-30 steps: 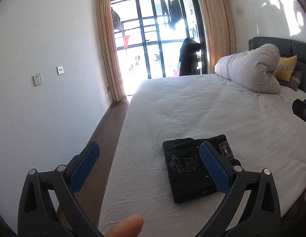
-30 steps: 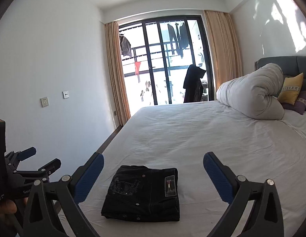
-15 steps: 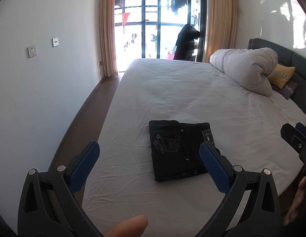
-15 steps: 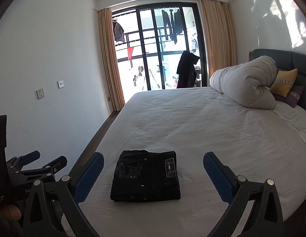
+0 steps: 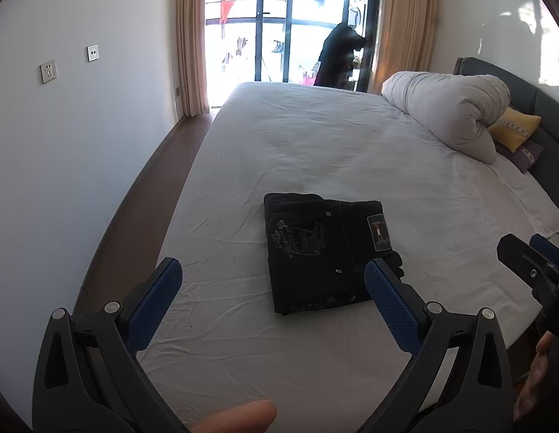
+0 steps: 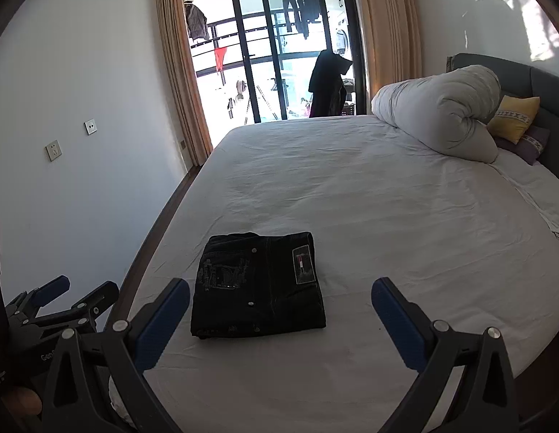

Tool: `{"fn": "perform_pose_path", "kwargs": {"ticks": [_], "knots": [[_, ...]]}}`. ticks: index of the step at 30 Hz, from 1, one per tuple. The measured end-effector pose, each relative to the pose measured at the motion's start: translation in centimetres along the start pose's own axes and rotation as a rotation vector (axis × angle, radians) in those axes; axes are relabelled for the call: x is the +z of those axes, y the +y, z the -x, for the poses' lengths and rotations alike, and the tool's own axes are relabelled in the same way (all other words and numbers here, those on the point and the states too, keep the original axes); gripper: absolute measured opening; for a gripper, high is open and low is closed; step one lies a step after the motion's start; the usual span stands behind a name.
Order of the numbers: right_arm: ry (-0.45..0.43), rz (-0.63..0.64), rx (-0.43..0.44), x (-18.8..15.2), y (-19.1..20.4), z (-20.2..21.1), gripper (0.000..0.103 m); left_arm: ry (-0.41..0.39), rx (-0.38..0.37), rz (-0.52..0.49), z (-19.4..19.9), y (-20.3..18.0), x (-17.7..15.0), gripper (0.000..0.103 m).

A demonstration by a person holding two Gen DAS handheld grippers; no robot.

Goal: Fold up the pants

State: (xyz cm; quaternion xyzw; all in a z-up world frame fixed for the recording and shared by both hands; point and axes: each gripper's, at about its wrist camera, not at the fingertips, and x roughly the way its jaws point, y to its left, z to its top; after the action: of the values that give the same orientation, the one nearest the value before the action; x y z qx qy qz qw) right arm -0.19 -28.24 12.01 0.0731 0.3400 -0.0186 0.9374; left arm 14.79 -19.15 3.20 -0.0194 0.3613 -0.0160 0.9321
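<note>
Black pants lie folded into a flat rectangle on the white bed, with a pocket print and a small label on top. They also show in the right wrist view. My left gripper is open and empty, held above the bed's near edge, short of the pants. My right gripper is open and empty, also held back from the pants. Each gripper shows at the edge of the other's view, the right one and the left one.
A rolled white duvet and yellow and purple pillows lie at the grey headboard on the right. A wall with sockets and a strip of wooden floor run along the left. Glass balcony doors stand behind the bed.
Both grippers have risen and drawn back from the folded pants, so more of the bed shows. The pants have not moved. Both grippers stayed open.
</note>
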Motion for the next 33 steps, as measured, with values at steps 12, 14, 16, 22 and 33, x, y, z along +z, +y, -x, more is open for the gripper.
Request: {"fn": "perform_pose_path", "kwargs": {"ticks": [12,14,16,22,33], "knots": [[0.052,0.023,0.001,-0.4,1.0,-1.6,0.103,0.039,0.001,0.016,-2.4,0.8,-0.2,0.103],[0.06,0.026,0.001,-0.5,1.2,-1.8,0.103,0.044,0.001,0.018,-2.7,0.9,-0.3,0.103],[0.066,0.027,0.003,-0.6,1.3,-2.0,0.103,0.046,0.002,0.02,-3.0,1.0,-0.3,0.103],[0.08,0.03,0.001,-0.6,1.4,-2.5,0.103,0.053,-0.001,0.022,-3.5,1.0,-0.3,0.103],[0.094,0.032,-0.002,-0.7,1.5,-2.9,0.103,0.062,0.001,0.023,-4.1,0.8,-0.6,0.103]]}}
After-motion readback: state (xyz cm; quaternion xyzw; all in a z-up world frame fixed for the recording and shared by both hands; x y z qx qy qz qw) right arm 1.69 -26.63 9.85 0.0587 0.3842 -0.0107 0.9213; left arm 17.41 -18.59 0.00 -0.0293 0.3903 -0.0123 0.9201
